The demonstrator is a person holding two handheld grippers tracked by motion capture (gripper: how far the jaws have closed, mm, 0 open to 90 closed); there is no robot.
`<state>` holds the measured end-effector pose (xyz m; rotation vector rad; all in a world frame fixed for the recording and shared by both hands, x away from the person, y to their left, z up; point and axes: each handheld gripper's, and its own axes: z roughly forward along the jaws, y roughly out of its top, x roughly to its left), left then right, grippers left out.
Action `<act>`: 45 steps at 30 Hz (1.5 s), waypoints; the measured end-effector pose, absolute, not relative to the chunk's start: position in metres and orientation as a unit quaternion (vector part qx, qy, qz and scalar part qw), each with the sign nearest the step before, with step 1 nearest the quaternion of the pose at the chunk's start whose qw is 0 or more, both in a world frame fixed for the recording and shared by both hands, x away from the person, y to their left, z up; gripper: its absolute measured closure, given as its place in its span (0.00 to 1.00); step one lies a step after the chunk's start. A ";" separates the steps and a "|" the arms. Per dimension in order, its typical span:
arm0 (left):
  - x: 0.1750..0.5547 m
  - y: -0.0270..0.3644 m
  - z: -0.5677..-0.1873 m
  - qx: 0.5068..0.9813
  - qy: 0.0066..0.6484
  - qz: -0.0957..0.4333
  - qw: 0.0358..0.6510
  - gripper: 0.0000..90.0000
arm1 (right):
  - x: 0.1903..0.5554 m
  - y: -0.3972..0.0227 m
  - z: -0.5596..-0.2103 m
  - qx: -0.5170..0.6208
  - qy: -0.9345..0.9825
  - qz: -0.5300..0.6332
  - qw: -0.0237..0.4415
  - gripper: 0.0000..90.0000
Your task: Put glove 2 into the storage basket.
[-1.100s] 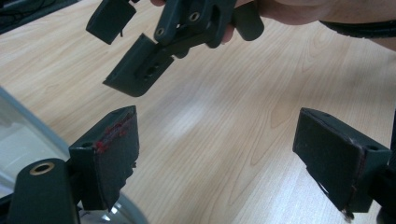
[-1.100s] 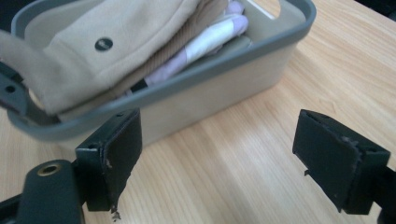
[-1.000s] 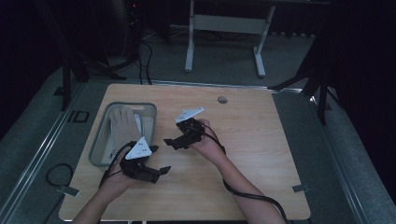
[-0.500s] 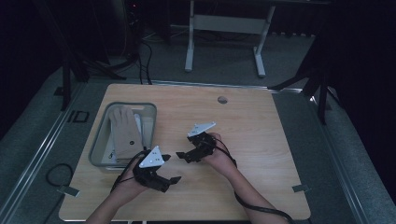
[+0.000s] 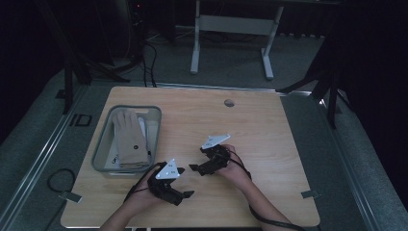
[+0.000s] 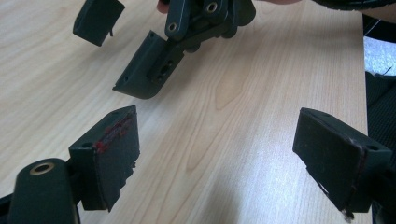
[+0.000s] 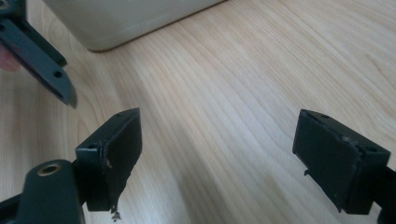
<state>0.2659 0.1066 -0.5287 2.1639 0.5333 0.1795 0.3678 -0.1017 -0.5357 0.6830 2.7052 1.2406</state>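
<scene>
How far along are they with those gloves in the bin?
Looks done: tan gloves lie in the grey bin at the table's left. In hand: nothing. The left gripper and the right gripper hang over bare wood near the front edge, jaws apart and empty, beside the bin. Left: no other glove lies on the table, so whether more work follows I cannot tell.

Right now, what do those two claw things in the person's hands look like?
Both are black. The left gripper and the right gripper each carry a light grey three-cornered plate on top and trail a black cable. Each has two flat, blocky black jaws; the left one's pads show red scuffs along the edges.
</scene>
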 end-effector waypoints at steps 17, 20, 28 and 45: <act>0.267 0.088 -0.549 0.870 0.205 0.045 0.447 0.16 | 0.352 -0.141 -0.552 0.230 0.884 0.403 0.049 0.16; 0.267 0.087 -0.551 0.870 0.202 0.042 0.449 0.16 | 0.349 -0.149 -0.555 0.233 0.885 0.400 0.050 0.16; 0.265 0.085 -0.552 0.866 0.198 0.038 0.458 0.16 | 0.338 -0.167 -0.556 0.227 0.878 0.416 0.072 0.15; 0.261 0.085 -0.555 0.869 0.187 0.043 0.457 0.16 | 0.334 -0.184 -0.558 0.239 0.869 0.423 0.094 0.15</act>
